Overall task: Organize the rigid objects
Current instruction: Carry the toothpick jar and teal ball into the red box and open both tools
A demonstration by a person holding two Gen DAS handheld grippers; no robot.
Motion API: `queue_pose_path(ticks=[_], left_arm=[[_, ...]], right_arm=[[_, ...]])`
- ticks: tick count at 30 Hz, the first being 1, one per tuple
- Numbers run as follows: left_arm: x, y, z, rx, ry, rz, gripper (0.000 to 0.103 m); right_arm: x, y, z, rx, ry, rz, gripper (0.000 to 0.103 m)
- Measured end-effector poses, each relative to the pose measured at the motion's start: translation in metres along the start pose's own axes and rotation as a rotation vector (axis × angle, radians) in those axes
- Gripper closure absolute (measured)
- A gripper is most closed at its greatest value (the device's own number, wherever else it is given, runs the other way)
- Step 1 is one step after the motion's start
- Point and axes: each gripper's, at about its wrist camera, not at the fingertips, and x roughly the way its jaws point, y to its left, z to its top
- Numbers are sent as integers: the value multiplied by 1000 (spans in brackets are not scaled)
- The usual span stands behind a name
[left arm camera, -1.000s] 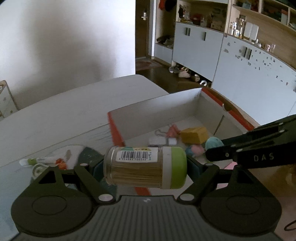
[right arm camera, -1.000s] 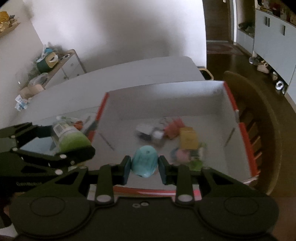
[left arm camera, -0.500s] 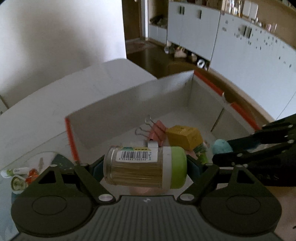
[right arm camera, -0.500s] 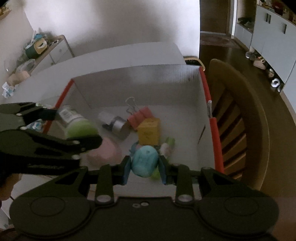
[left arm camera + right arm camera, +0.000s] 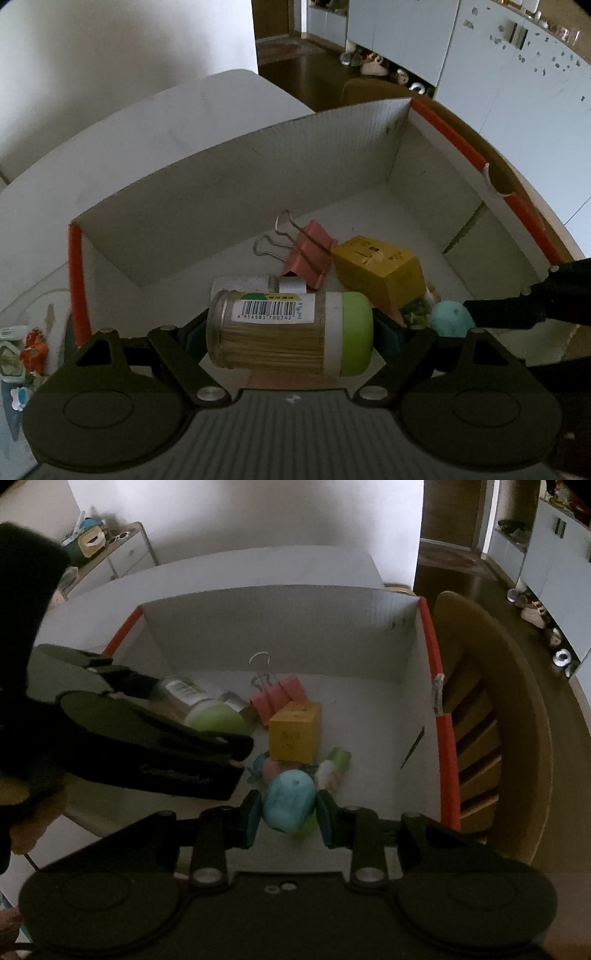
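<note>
So the left gripper (image 5: pixel 290 332) was clamped end to end on a toothpick jar (image 5: pixel 288 332) — lying sideways between the pads, green cap toward 3 o'clock, barcode label facing up. It hung over the white cardboard box (image 5: pixel 229 173) with the orange-red rim, at about 6 o'clock of the box floor in the left wrist view. The right gripper (image 5: pixel 290 814) had its jaws narrow, squeezed on a small teal egg-shaped thing (image 5: pixel 290 805), held low over the near end of the box. In the box already: a pink binder clip (image 5: pixel 308 258) around the middle with its wire handles pointing to 11 o'clock, a yellow box (image 5: pixel 384 271) just beside it at 3 o'clock, and a whitish tube-like item (image 5: pixel 243 284) peeking out behind the jar — couldn't tell what it was. From the right wrist view a pink rounded piece (image 5: pixel 273 768) and a small green-capped bottle (image 5: pixel 334 766) lay just past the teal thing, near the yellow box. A few small items (image 5: pixel 33 347) sat on the table outside the box at 9 o'clock, and a wooden chair (image 5: pixel 491 720) stood at 3 o'clock of the box.
</note>
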Motion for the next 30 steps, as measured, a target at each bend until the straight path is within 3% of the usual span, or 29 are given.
queue_pose_path(ticks=[17, 27, 30], left_arm=[[28, 5, 12, -64, 97, 12, 17], [44, 13, 13, -131, 216, 10, 17], [39, 15, 13, -154, 199, 3, 17]], right_arm=[[24, -2, -2, 0, 45, -8, 72], [19, -3, -8, 11, 39, 9, 63], [16, -5, -10, 24, 35, 19, 62]])
